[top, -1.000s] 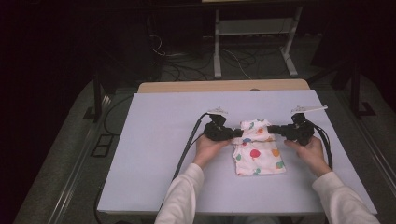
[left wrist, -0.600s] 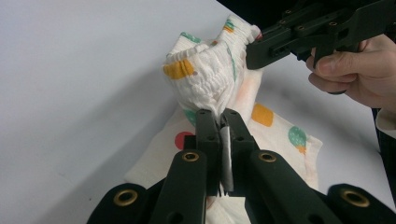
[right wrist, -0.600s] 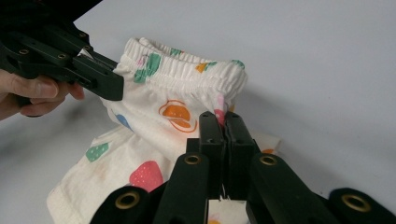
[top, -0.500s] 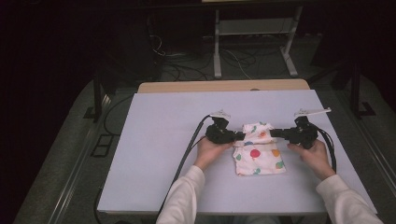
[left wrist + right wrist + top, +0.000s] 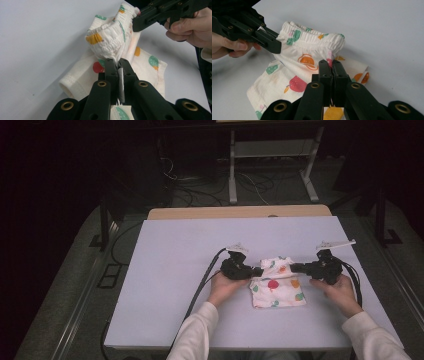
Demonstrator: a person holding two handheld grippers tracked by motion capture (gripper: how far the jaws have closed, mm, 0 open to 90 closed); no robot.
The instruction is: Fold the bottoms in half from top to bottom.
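Our left gripper (image 5: 117,63) has its jaws pinched tight on the gathered elastic waistband of the small fruit-print shorts (image 5: 276,287), and our right gripper (image 5: 331,64) has its jaws clamped on the same waistband at the opposite end. In the left gripper view the waistband rises from the jaws toward the upper right of the frame, where the other gripper bites it. In the right gripper view it runs from the jaws to the upper left.

Against the high view of a second ago, little has changed: both grippers sit at the same spots right of centre, the band stretched between them, and the shorts look only slightly shifted. In both gripper views the waist end appears raised, while the leg part lies flat toward the lower edge of the high view on the pale desk (image 5: 175,270).

We judge that both grips are now set and steady, with the hands (image 5: 224,287) paused. That would leave the garment ready to be lifted, spread or folded, with the waistband as the held edge.
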